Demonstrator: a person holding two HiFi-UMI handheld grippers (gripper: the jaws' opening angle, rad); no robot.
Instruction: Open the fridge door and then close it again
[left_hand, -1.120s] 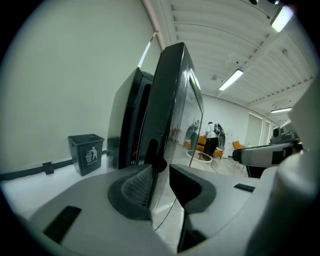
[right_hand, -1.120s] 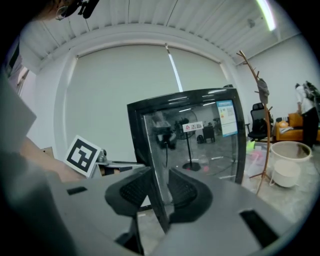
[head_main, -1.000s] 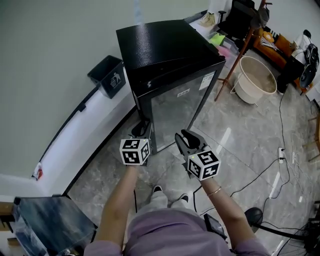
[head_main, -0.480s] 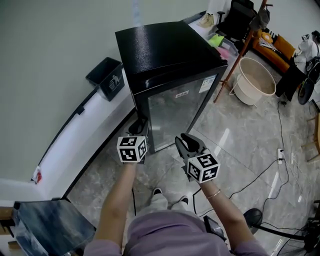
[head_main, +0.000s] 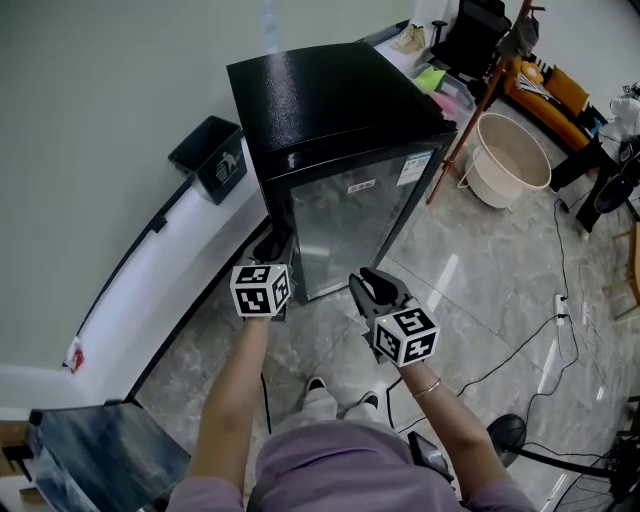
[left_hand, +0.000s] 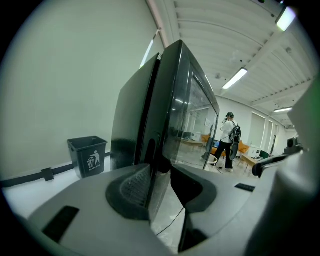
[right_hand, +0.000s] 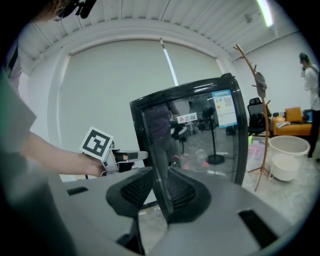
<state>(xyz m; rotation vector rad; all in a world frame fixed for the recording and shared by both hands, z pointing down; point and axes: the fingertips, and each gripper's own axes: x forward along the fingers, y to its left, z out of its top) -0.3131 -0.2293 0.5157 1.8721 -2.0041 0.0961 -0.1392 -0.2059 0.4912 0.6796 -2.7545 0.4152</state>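
A small black fridge (head_main: 330, 95) with a glass door (head_main: 350, 215) stands against the wall, and the door lies against the cabinet. My left gripper (head_main: 273, 247) is at the door's left edge. In the left gripper view that edge (left_hand: 150, 125) runs down between the jaws of the left gripper (left_hand: 160, 182). They are opening, and the pads stand apart from the edge. My right gripper (head_main: 368, 278) hovers over the floor in front of the door, clear of it. The right gripper (right_hand: 159, 192) has its jaws a little apart with nothing between them, and beyond them stands the fridge (right_hand: 195, 130).
A black waste bin (head_main: 212, 152) stands left of the fridge by the wall. To the right are a white tub (head_main: 512, 158) and a wooden coat stand (head_main: 478, 105). Cables (head_main: 520, 345) cross the tiled floor. A person (left_hand: 230, 142) stands far off in the room.
My left gripper has moved forward along the fridge's left side to the door edge. The door, slightly ajar at its left edge before, now sits against the cabinet. The right gripper has hardly moved.
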